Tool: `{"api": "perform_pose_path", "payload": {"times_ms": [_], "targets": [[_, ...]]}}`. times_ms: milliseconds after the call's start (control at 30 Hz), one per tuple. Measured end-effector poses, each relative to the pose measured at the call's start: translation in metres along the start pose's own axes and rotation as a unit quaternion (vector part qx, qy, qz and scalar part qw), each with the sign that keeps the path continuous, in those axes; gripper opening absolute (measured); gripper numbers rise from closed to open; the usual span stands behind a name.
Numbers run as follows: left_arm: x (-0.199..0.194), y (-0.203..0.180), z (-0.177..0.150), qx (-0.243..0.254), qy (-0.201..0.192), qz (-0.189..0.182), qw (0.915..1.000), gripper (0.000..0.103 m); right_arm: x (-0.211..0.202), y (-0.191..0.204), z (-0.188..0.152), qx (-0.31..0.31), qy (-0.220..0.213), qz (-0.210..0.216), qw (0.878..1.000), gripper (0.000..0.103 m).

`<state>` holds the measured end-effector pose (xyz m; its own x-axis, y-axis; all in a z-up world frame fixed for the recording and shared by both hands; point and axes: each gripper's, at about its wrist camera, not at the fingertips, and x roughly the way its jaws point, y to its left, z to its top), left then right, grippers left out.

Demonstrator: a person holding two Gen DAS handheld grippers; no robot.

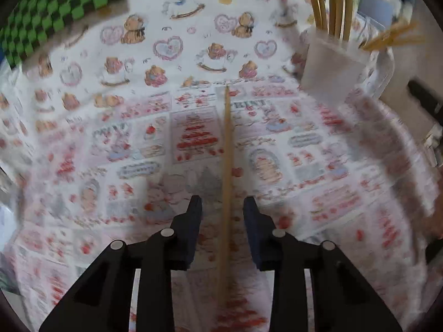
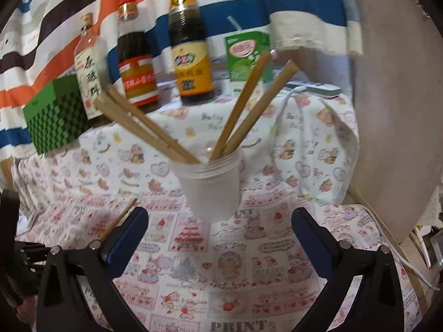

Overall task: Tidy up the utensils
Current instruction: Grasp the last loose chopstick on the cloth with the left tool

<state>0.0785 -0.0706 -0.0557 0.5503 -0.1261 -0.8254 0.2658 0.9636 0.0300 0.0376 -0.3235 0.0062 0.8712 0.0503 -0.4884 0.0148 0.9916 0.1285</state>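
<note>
One wooden chopstick (image 1: 227,138) lies flat on the patterned tablecloth (image 1: 110,110), pointing away from me. My left gripper (image 1: 222,204) is low over its near part, a finger on each side, with a gap left between each pad and the wood. A translucent white cup (image 1: 332,63) at the upper right holds several chopsticks (image 1: 335,2). In the right wrist view that cup (image 2: 210,185) stands just ahead, its chopsticks (image 2: 241,105) fanned out. My right gripper (image 2: 220,215) is wide open in front of it, touching nothing. The loose chopstick (image 2: 121,215) shows by the left finger.
Three sauce bottles (image 2: 191,55) line the back of the table, with a green checkered box (image 2: 55,113) on the left and a green drink carton (image 2: 246,55) on the right. A white cable (image 2: 285,116) and a remote (image 2: 318,87) lie at the back right. A striped cloth (image 2: 290,5) hangs behind.
</note>
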Motion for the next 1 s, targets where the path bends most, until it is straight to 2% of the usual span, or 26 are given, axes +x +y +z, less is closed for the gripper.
{"api": "perform_pose_path", "payload": {"times_ms": [133,233,367,500,600,667,767,1000], "targets": [[-0.002,0.005,-0.001,-0.014,0.009,-0.015,0.9998,0.006,0.002,-0.004,0.0,0.012,0.005,0.0,1.0,0.103],[-0.011,0.012,-0.001,-0.029,-0.01,-0.02,0.9993,0.006,0.003,-0.004,0.0,0.015,0.008,0.001,1.0,0.103],[-0.043,0.019,0.002,-0.048,-0.089,-0.03,0.9944,0.006,0.001,-0.004,0.0,0.016,0.004,0.003,1.0,0.103],[-0.084,0.029,-0.001,-0.068,-0.188,-0.048,0.9787,0.006,0.004,-0.004,-0.001,0.02,0.013,0.011,1.0,0.103],[-0.104,0.032,-0.002,-0.071,-0.238,-0.054,0.967,0.006,0.011,-0.005,-0.004,0.026,0.029,0.016,0.999,0.103],[-0.111,0.032,0.0,-0.064,-0.252,-0.066,0.9633,0.006,0.013,-0.004,-0.005,0.027,0.035,0.018,0.999,0.103],[-0.117,0.03,-0.001,-0.063,-0.271,-0.059,0.9588,0.006,0.012,-0.002,-0.005,0.021,0.033,0.017,0.999,0.103],[-0.115,0.027,-0.002,-0.061,-0.276,-0.055,0.9576,0.006,0.01,0.0,-0.005,0.009,0.026,0.01,1.0,0.103]]}}
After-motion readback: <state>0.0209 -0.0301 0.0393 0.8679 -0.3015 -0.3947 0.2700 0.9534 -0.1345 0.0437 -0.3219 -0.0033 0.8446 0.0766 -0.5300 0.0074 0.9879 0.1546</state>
